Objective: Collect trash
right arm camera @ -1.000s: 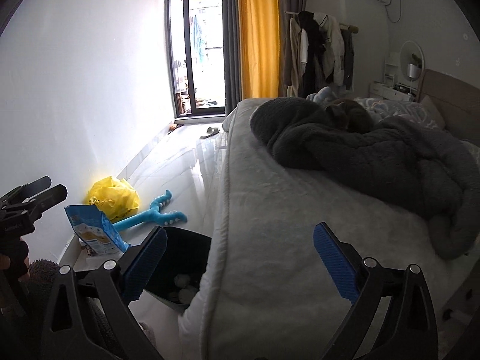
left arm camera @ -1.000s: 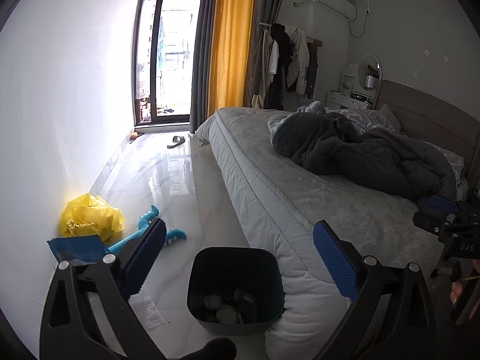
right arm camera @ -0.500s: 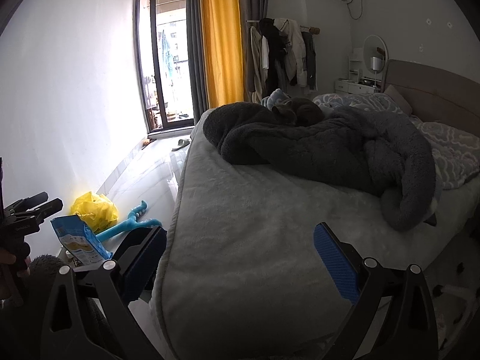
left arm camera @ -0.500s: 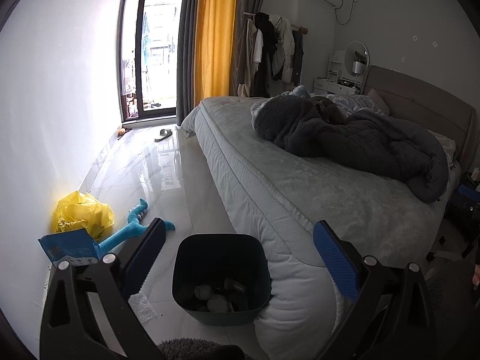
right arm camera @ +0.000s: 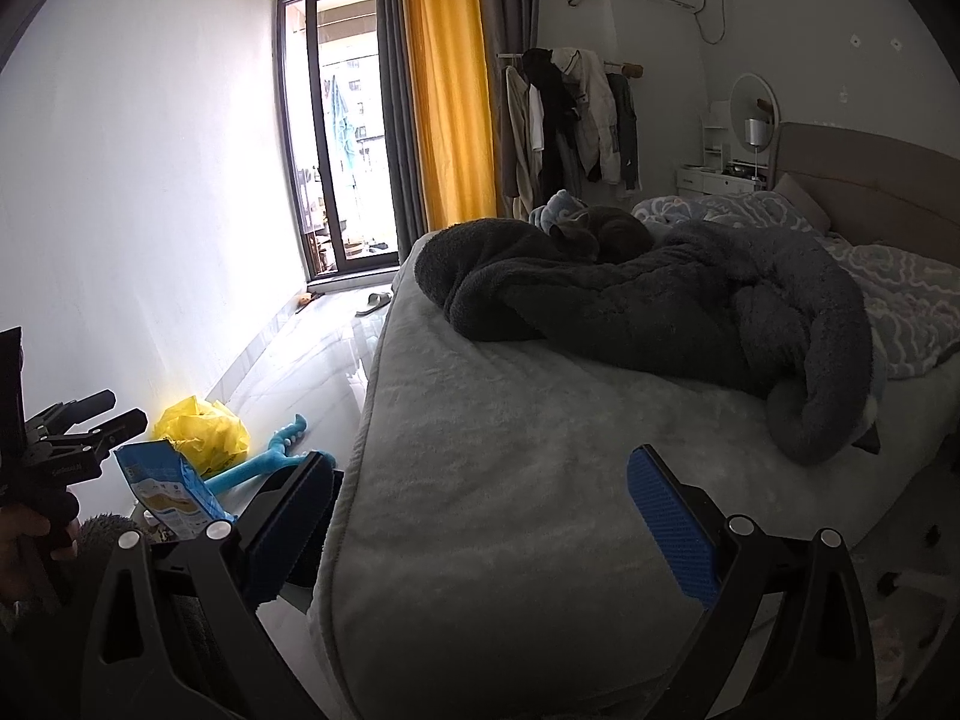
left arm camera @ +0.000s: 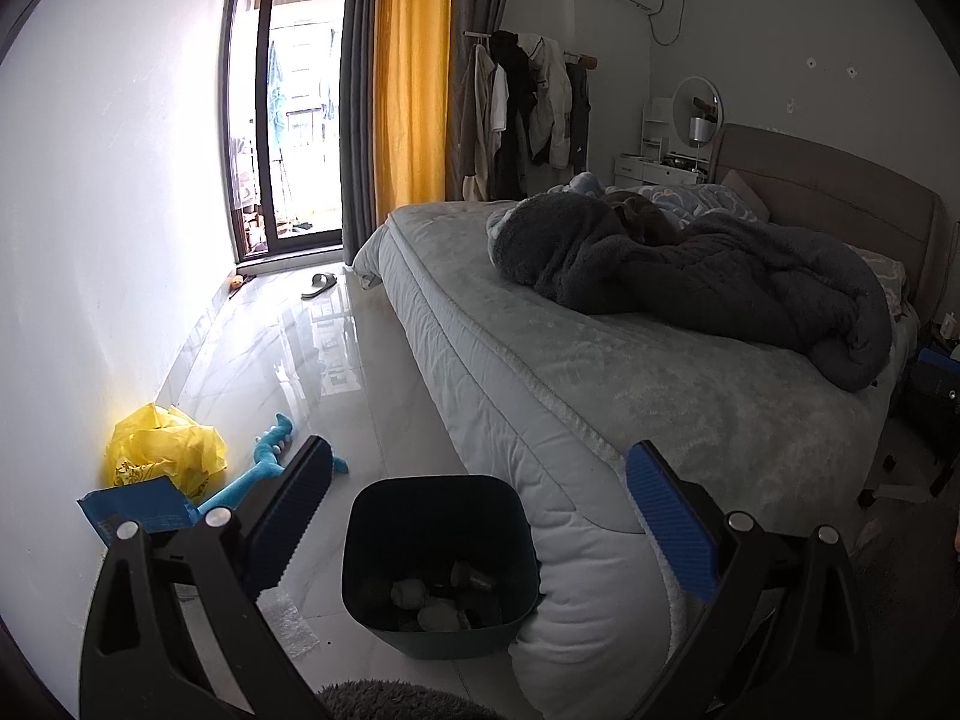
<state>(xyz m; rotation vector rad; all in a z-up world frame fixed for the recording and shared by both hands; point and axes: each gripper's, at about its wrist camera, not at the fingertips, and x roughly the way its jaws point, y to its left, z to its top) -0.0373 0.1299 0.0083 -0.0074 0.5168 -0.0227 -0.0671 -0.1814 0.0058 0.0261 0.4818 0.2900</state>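
Listing by view, left wrist first.

Left wrist view:
- We hold the left gripper [left arm camera: 474, 516] with its jaws wide apart and nothing between them.
- Dark bin [left arm camera: 441, 558]: on the floor, straight ahead and below the jaws, touching the corner of the bed [left arm camera: 600, 372]. Several crumpled scraps lie at its bottom.
- Blue snack bag [left arm camera: 138, 507]: on the floor by the white wall [left arm camera: 120, 180], ahead and to the left of the jaws, partly hidden behind the left finger. Its long axis runs roughly across our line of sight.
- Yellow plastic bag [left arm camera: 165, 450]: crumpled, just behind the snack bag, against the wall.
- Clear wrapper [left arm camera: 288, 621]: flat on the tiles, near the bin's left side, close under the left finger.
- Blue toy [left arm camera: 270, 462]: lying between the yellow bag and the bin; whether it counts as trash we cannot tell.
- Floor [left arm camera: 312, 360]: glossy pale tile, so we judge thin film will be hard to pinch.

Right wrist view:
- We hold the right gripper [right arm camera: 480, 516] over the bed's end, jaws wide apart and empty.
- The snack bag, yellow bag and toy all lie far to the left of these jaws; the bin is mostly hidden behind the left finger and mattress edge.
- The left gripper shows at the left edge, nearer the trash. We judge the left hand better placed for the next pickup.
- Grey blanket [right arm camera: 660, 312] heaped on the bed; curtains and a glass door stand beyond.
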